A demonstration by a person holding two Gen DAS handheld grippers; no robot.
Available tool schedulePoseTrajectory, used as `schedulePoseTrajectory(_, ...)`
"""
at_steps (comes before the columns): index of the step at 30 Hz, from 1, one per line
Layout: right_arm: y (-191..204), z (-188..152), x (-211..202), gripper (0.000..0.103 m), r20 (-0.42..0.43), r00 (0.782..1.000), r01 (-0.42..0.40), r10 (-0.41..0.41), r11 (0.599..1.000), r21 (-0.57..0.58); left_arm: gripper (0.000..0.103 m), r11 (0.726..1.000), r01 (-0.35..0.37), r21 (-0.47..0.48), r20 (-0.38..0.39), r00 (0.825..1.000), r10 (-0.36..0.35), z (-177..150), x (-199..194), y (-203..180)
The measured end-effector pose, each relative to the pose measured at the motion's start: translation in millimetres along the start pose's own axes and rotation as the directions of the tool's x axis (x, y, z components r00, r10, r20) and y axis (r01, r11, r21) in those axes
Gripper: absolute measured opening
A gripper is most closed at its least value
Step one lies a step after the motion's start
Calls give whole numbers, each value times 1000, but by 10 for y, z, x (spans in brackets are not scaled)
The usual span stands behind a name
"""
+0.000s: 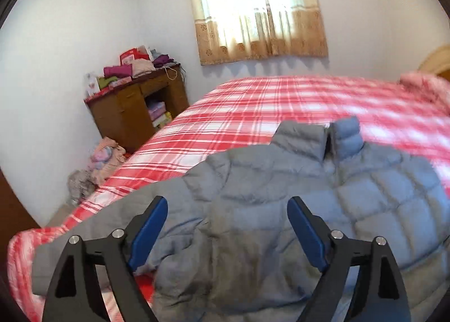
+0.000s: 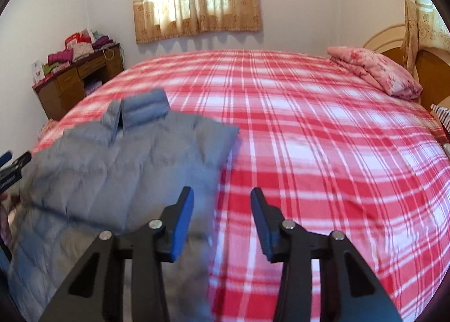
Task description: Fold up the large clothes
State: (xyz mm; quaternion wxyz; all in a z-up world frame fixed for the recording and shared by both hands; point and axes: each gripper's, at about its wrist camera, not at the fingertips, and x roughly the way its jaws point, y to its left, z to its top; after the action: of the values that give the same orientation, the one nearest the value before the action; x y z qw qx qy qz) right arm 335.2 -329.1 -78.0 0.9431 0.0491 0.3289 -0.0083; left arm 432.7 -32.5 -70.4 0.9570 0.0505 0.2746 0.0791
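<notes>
A grey-blue quilted puffer jacket (image 1: 281, 195) lies on the bed with its collar pointing away from me; it also shows in the right wrist view (image 2: 118, 170). Its left sleeve stretches toward the bed's near left corner. My left gripper (image 1: 227, 203) is open and empty, hovering over the jacket's left chest and sleeve area. My right gripper (image 2: 222, 195) is open and empty, above the jacket's right edge where it meets the bedspread. The left gripper's tip (image 2: 12, 163) shows at the left edge of the right wrist view.
The bed has a red and white plaid cover (image 2: 309, 139). A folded pink floral quilt (image 2: 374, 71) lies by the wooden headboard (image 2: 430, 68). A brown desk (image 1: 135, 105) piled with clothes stands in the far left corner, with clothes heaped on the floor (image 1: 98, 161) beside it.
</notes>
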Motion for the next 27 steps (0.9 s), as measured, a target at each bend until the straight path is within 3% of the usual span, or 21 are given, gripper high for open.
schedulePoseTrajectory(4, 160, 118, 409, 45, -33, 998, -60, 61, 998, 23, 88, 998, 58, -7, -97, 994, -58, -39, 313, -248)
schedulePoseTrajectory(7, 263, 35, 677, 45, -82, 992, -96, 97, 995, 15, 88, 999, 16, 41, -155, 988, -9, -253, 573, -445)
schedulePoseTrajectory(10, 286, -163, 867, 45, -122, 988, -91, 91, 996, 9, 88, 999, 16, 28, -222, 975, -9, -403, 788, -454)
schedulePoseTrajectory(15, 150, -265, 936, 44, -144, 981, -121, 131, 990, 76, 89, 999, 28, 22, -240, 970, -22, -457, 832, -461)
schedulePoseTrajectory(21, 218, -272, 934, 45, -149, 985, -85, 90, 996, 37, 92, 998, 2, 64, -270, 963, 16, -487, 897, -554)
schedulePoseTrajectory(27, 219, -305, 895, 45, -140, 988, -58, 65, 997, 52, 93, 999, 20, 32, -287, 958, -10, -522, 892, -482)
